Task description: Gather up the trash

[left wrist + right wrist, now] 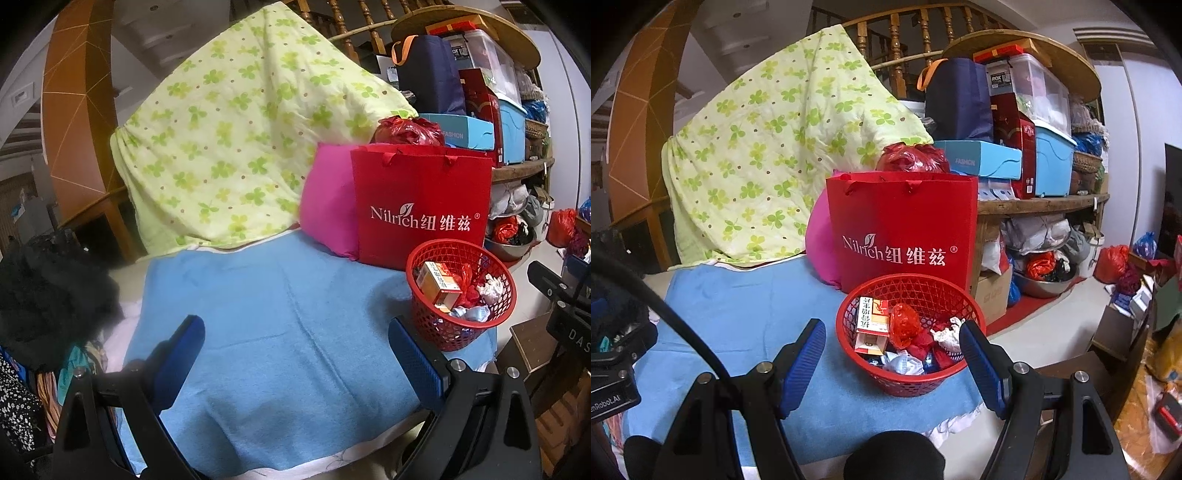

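Observation:
A red mesh basket [912, 380] [461, 332] stands on a blue towel [738, 325] [277, 314] at its right front corner. Inside lie an orange and white carton [871, 325] [439, 286], a crumpled red wrapper [905, 325], white tissue [945, 334] [491, 286] and a pale blue mask [903, 363]. My right gripper [892, 341] hovers open just in front of the basket, with nothing between its blue pads. Over the bare towel my left gripper [295, 336] is open and empty, the basket to its right.
Behind the basket stand a red paper bag [905, 229] [424, 206] and a pink cushion [328, 206]. A green clover quilt [229, 140] drapes at the back. Cluttered shelves [1034, 206] with boxes fill the right. A black furry thing [48, 295] lies at the left.

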`<state>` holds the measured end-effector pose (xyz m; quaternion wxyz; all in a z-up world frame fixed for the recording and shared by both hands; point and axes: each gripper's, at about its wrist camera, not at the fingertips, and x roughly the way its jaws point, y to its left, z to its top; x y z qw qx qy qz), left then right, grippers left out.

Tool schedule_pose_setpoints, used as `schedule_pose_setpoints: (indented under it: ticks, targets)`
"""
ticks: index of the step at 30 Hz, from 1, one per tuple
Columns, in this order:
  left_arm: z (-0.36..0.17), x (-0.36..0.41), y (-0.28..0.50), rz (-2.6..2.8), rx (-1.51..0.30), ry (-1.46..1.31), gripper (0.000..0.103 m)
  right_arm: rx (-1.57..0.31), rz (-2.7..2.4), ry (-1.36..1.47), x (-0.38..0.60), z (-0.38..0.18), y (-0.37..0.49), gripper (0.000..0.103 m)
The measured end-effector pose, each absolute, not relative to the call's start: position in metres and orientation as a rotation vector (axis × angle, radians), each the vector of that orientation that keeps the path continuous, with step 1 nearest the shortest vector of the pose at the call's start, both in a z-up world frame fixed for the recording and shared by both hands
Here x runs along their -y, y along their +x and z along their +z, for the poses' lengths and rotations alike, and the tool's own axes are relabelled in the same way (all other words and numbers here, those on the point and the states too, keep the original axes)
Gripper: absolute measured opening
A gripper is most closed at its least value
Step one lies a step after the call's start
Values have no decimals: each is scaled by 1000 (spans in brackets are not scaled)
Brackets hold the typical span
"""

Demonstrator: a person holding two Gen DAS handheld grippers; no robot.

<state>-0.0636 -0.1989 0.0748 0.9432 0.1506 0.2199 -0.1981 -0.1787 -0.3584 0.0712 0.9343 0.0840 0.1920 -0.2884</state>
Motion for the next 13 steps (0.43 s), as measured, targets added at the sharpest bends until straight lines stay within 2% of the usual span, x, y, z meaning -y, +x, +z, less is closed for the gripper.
schedule_pose_setpoints:
  ticks: [3, 9, 13]
  targets:
    - [76, 204, -63, -416, -444, 311, 99, -381, -608, 177, 362, 73, -178, 81]
    - [74, 211, -56, -469, -435, 308, 99, -409, -633, 185, 371, 64, -166, 82]
    - [71, 187, -24, -419, -464, 216, 99, -414, -586, 170, 366, 60, -145, 82]
